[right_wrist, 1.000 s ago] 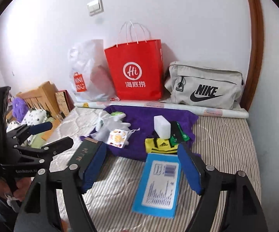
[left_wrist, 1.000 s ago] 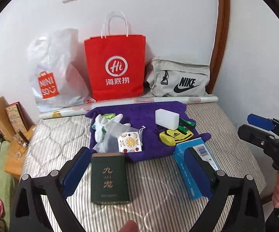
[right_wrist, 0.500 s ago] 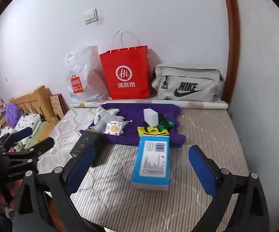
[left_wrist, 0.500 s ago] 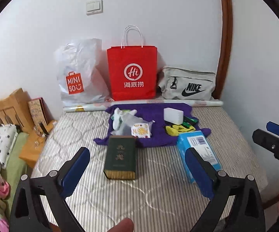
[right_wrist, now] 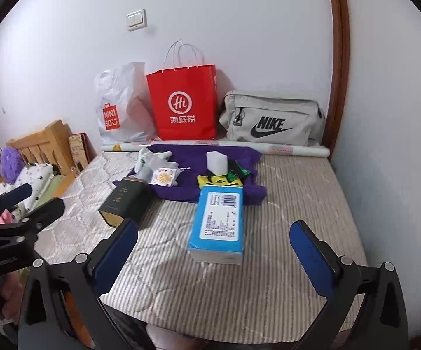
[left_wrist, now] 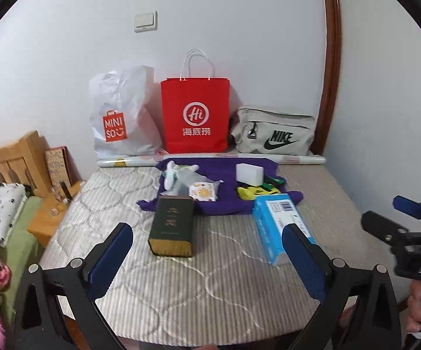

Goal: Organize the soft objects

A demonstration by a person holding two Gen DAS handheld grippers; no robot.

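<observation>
A purple cloth (left_wrist: pixel 225 201) lies on the striped mattress (left_wrist: pixel 210 277). On it lie white gloves (left_wrist: pixel 175 175), an orange-print pouch (left_wrist: pixel 203 191), a white foam block (left_wrist: pixel 249 173), a yellow-black item (left_wrist: pixel 251 191) and green packets (left_wrist: pixel 273 180). A dark green box (left_wrist: pixel 172 226) and a blue tissue pack (right_wrist: pixel 219 221) lie in front of the cloth. My left gripper (left_wrist: pixel 207 250) is open and empty above the mattress front. My right gripper (right_wrist: pixel 213 248) is open and empty, the tissue pack between its fingers' lines, farther off.
A white MINISO bag (left_wrist: pixel 120 116), a red paper bag (left_wrist: pixel 195 113) and a grey Nike bag (left_wrist: pixel 271 135) stand against the back wall behind a paper roll (left_wrist: pixel 298 159). A wooden headboard (left_wrist: pixel 12 160), nightstand and bedding are to the left. A wall closes the right side.
Both grippers have pulled back and risen from the objects, so the whole mattress and the wall switch have come into view. Both stay open. The objects have not moved.
</observation>
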